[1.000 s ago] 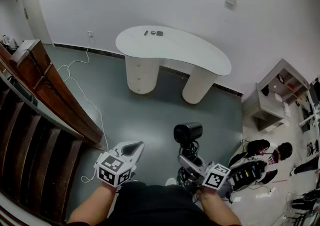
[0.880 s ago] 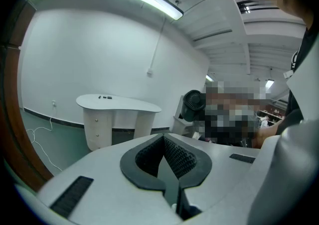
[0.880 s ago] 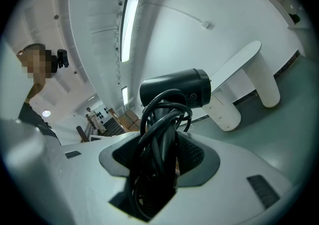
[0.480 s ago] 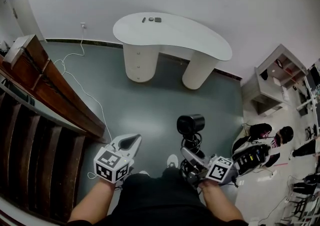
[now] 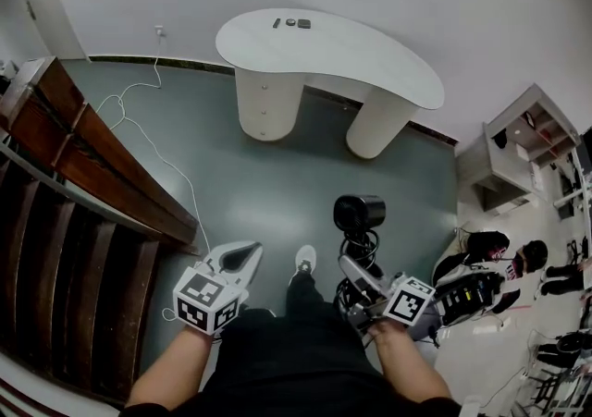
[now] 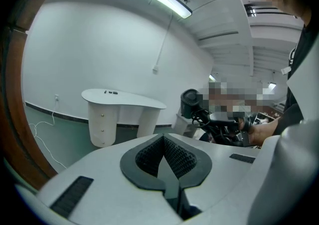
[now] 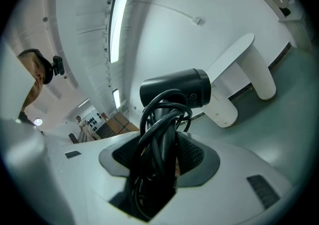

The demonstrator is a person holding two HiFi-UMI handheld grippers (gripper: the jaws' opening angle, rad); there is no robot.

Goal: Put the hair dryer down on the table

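Observation:
A black hair dryer (image 5: pixel 359 214) with its cord wound round the handle is held by my right gripper (image 5: pixel 363 278), low at the right of the head view. In the right gripper view the jaws are closed on the hair dryer's (image 7: pixel 175 93) handle and coiled cord. My left gripper (image 5: pixel 236 263) is at the lower left, its jaws together with nothing in them; in the left gripper view its pads (image 6: pixel 172 155) meet. The white kidney-shaped table (image 5: pixel 370 55) stands ahead against the wall, well beyond both grippers.
Small dark items (image 5: pixel 298 23) lie at the table's far edge. A wooden stair rail (image 5: pixel 102 165) runs along the left, with a white cable (image 5: pixel 148 142) on the grey floor. Grey shelving (image 5: pixel 518 142) and shoes (image 5: pixel 490 249) are at the right. My foot (image 5: pixel 303 261) shows between the grippers.
The view has shifted toward the table. A foot has come into view between the grippers. Both grippers keep their grip and place relative to me.

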